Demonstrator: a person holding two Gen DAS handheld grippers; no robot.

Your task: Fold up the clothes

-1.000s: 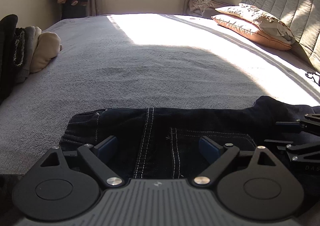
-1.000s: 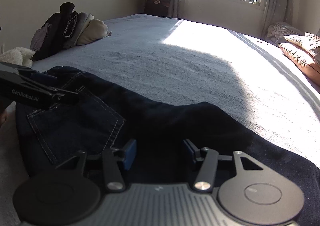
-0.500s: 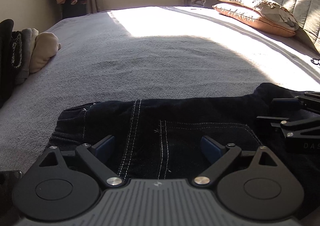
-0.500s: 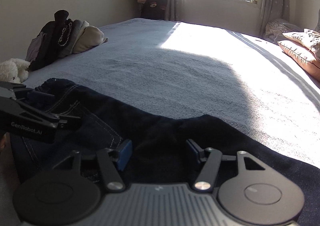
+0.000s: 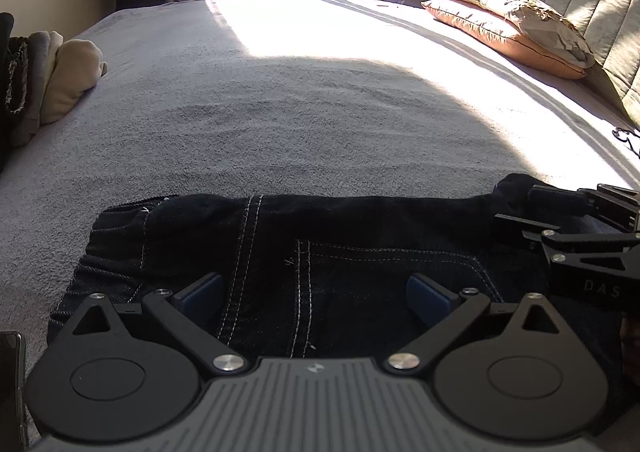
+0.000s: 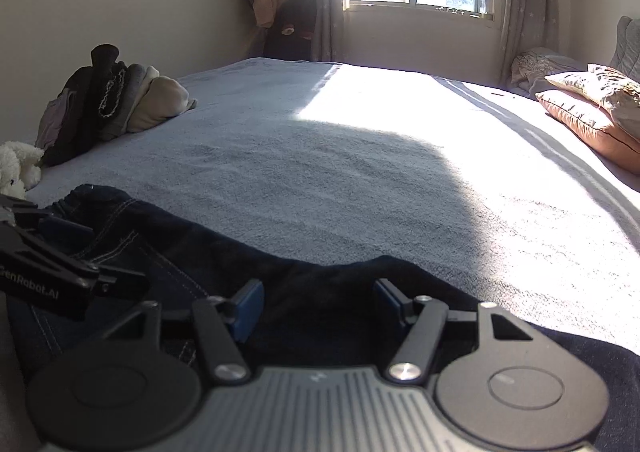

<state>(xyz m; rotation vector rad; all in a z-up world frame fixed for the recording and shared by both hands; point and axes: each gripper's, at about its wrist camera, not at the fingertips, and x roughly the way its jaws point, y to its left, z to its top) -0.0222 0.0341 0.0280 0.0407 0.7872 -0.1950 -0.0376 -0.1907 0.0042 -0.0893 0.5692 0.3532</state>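
— Where are the clothes?

— Dark jeans (image 5: 320, 252) lie flat at the near edge of a grey bed (image 5: 280, 112), under both grippers.

— And the fingers?

— The left gripper (image 5: 314, 296) is spread wide and has just been opening, denim between its pads, unpinched. The right gripper (image 6: 318, 302) has also been opening and is partly spread over the fabric without pinching it.

Grey bed (image 5: 280, 100): dark jeans (image 5: 360, 252) near edge, folded clothes pile (image 6: 116, 100) left, pillows (image 5: 508, 24) at headboard
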